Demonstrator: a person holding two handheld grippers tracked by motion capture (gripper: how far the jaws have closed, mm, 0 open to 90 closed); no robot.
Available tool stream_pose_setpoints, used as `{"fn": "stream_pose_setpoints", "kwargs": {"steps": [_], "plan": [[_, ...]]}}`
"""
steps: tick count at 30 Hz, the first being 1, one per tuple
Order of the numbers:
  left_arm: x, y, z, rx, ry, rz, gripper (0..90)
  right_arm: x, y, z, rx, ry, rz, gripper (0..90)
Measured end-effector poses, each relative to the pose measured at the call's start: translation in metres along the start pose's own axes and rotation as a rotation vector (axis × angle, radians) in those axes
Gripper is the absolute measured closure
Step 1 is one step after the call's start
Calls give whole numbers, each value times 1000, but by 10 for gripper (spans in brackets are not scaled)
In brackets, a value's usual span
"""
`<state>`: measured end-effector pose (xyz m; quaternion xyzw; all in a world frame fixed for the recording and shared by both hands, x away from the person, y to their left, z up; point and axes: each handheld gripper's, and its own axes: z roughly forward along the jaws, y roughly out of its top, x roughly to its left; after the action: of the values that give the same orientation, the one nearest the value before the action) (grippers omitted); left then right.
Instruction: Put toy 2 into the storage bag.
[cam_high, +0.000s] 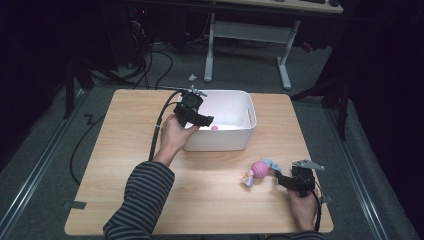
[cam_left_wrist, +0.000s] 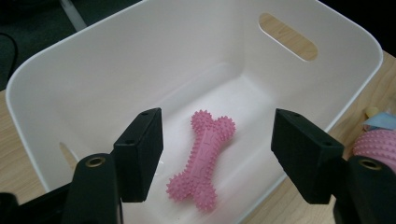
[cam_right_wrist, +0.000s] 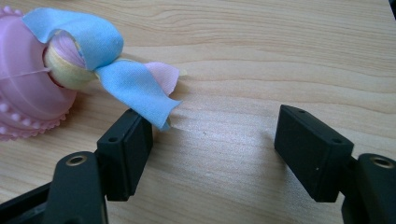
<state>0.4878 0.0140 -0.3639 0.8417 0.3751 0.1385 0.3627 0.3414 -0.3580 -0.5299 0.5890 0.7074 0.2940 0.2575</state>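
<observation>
Your bone (cam_left_wrist: 201, 160) is already in the bin (cam_left_wrist: 70, 88): it lies flat on the white floor, nearer the rim on your side, with nothing gripping it. Your left gripper (cam_left_wrist: 217, 156) hangs above it with the jaws released, a clear gap on either side of the toy. So one toy is put away, by my reading, and one is left.

That one is the ball toy (cam_high: 259, 171), out on the desk between the bin and the near right corner. Your right gripper (cam_right_wrist: 212, 154) sits low by it, jaws spread and empty, resting just over the wood. The tip of the blue cloth (cam_right_wrist: 135, 88) touches or overlaps the left pad in the right gripper view; I cannot tell which, but nothing is pinched. What remains, as I judge it, is to close on that toy, lift it and drop it in beside the bone.

On materials: the bone is soft-looking pink rubber, studded with small nubs at both knobbed ends and smoother along the shaft. The ball toy has a pink ribbed dome with a beaded rim, a pale yellowish core and limp strips of blue and pink fabric that fan out over the desk. The bin is smooth matte white plastic with rounded corners and an oval handle slot (cam_left_wrist: 287, 36) in the end wall. The desk (cam_right_wrist: 280, 42) is light wood grain, and the pads are flat black blocks
</observation>
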Motion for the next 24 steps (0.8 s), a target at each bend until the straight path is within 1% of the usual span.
{"fn": "stream_pose_setpoints", "kwargs": {"steps": [7,16,22,24], "plan": [[0,-10,-16,-36,-10,8,338,0,0,0,0,0,0,281],[3,-30,-36,-83,-12,-6,337,0,0,0,0,1,-1,280],[6,-45,-50,-112,-13,-23,332,0,0,0,0,1,-2,280],[7,-50,-55,-119,-6,-25,330,0,0,0,0,1,-1,280]]}}
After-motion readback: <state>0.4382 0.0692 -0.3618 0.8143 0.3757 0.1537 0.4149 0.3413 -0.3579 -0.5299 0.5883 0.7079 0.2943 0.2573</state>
